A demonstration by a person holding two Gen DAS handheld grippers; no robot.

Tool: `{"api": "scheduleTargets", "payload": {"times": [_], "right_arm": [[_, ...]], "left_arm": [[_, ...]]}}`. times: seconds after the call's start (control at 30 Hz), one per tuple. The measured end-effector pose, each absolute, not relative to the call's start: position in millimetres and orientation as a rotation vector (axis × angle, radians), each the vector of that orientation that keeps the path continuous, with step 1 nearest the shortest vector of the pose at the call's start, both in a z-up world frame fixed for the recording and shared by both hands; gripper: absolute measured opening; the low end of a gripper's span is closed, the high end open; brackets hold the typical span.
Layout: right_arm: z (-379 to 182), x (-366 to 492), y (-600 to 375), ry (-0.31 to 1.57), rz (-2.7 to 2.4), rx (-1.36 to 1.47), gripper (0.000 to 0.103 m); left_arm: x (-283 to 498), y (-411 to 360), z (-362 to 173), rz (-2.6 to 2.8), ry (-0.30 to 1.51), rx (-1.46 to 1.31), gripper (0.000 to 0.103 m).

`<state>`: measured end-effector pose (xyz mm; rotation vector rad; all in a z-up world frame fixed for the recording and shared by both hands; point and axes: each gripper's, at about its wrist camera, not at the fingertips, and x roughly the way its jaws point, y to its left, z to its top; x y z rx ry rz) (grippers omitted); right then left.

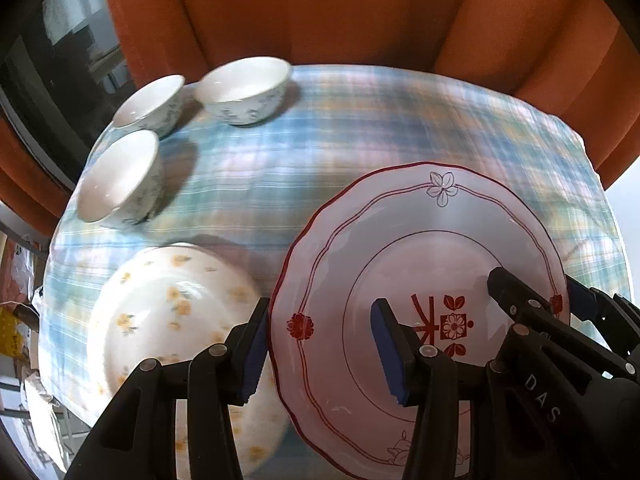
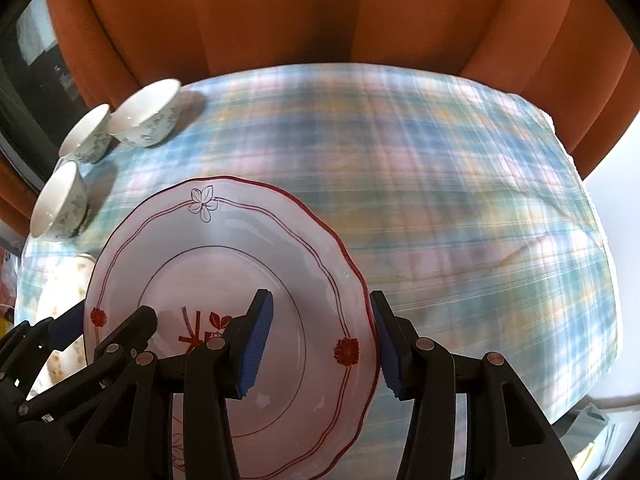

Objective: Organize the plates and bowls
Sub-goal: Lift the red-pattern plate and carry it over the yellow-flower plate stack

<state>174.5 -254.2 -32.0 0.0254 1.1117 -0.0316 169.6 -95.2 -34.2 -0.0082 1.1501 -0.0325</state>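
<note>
A white plate with red trim sits between both grippers, above the checked cloth. My left gripper is open, its fingers straddling the plate's left rim. My right gripper is open, its fingers straddling the plate's right rim; it also shows in the left wrist view. A white plate with yellow flowers lies on the cloth to the left, partly under the red plate. Three white bowls with grey-green sprigs stand at the back left.
The table carries a blue checked cloth. Orange curtains hang behind it. A dark window is at the left. The cloth's edge drops off at the right.
</note>
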Motion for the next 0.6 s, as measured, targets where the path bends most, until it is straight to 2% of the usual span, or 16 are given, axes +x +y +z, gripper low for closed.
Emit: {"api": "scheduleTargets", "payload": {"times": [0.6], "right_arm": [[-33,155,-119,1.123,0.008,-0.038,0.053]], "left_arm": [[153,32,-47,0.002,1.156,-0.072,0.049]]}}
